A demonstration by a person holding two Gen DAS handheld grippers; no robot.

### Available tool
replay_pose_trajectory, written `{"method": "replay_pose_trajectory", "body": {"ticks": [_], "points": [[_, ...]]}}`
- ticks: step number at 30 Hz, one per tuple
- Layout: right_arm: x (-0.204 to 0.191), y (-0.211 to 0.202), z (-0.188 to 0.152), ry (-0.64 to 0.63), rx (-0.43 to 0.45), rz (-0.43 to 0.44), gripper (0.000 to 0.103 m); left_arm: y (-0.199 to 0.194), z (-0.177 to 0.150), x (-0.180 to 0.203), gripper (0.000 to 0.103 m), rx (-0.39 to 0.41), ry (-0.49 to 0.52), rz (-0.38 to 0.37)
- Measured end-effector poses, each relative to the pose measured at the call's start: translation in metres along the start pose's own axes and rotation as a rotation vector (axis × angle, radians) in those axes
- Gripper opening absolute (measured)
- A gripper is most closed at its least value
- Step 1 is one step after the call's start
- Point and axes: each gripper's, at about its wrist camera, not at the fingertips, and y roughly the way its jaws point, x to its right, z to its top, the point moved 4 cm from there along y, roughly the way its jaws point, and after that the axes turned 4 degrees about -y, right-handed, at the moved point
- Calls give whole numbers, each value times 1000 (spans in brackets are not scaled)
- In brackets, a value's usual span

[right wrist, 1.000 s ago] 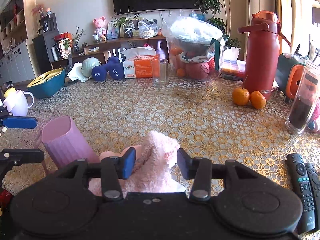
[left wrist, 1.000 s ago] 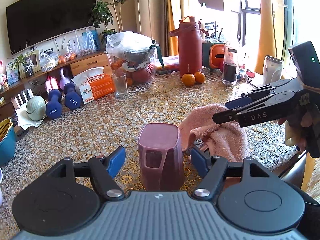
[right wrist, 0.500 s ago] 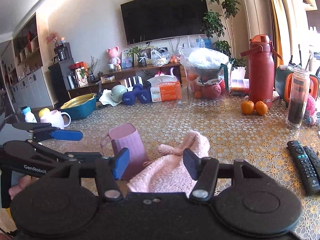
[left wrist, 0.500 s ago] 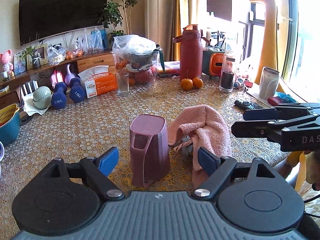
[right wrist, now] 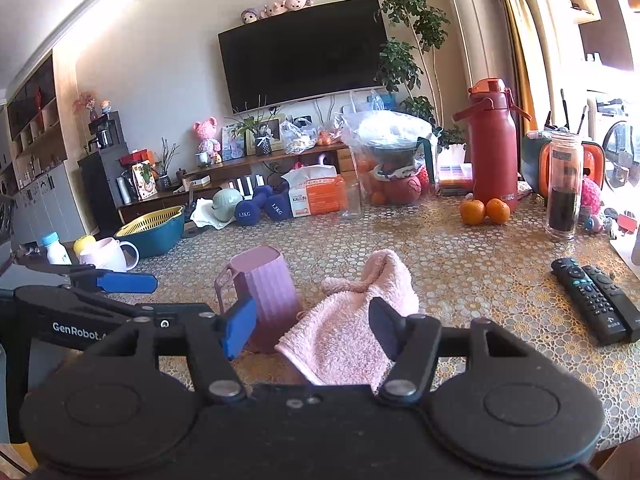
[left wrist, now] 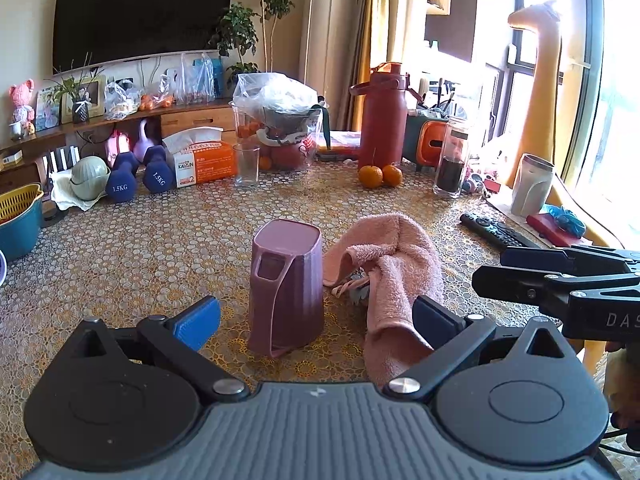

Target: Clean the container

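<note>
A pink ribbed cup with a handle (left wrist: 286, 284) (right wrist: 266, 292) stands upside down on the patterned table. A pink towel (left wrist: 390, 276) (right wrist: 356, 324) lies crumpled just to its right, touching nothing but the table. My left gripper (left wrist: 316, 318) is open and held back from the cup, nothing between its blue pads. My right gripper (right wrist: 312, 326) is open too, pulled back over the towel's near end. In the left wrist view the right gripper (left wrist: 508, 270) shows at the right edge. In the right wrist view the left gripper (right wrist: 128, 282) shows at the left.
Two remotes (right wrist: 592, 300) lie at the right. Two oranges (left wrist: 380, 176), a red flask (left wrist: 382, 116), a glass jar (left wrist: 450, 160), a drinking glass (left wrist: 246, 164), a tissue box (left wrist: 204, 162), dumbbells (left wrist: 136, 178) and a bagged fruit bowl (left wrist: 280, 124) line the far side. A teal basin (left wrist: 18, 216) sits left.
Both grippers have drawn back and up from the table. The right gripper has left the towel, which now lies loose beside the cup.
</note>
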Motion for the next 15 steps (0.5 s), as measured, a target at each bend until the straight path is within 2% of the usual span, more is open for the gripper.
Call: {"method": "replay_pose_trajectory", "body": {"ticks": [4, 8, 15], "points": [[-2, -3, -4, -4, -1, -11, 62, 1, -5, 2, 103, -7, 10, -5], [-3, -2, -3, -3, -2, -12, 62, 0, -7, 4, 103, 12, 29, 27], [-5, -1, -1, -6, 1, -15, 62, 0, -6, 2, 103, 5, 22, 19]]}}
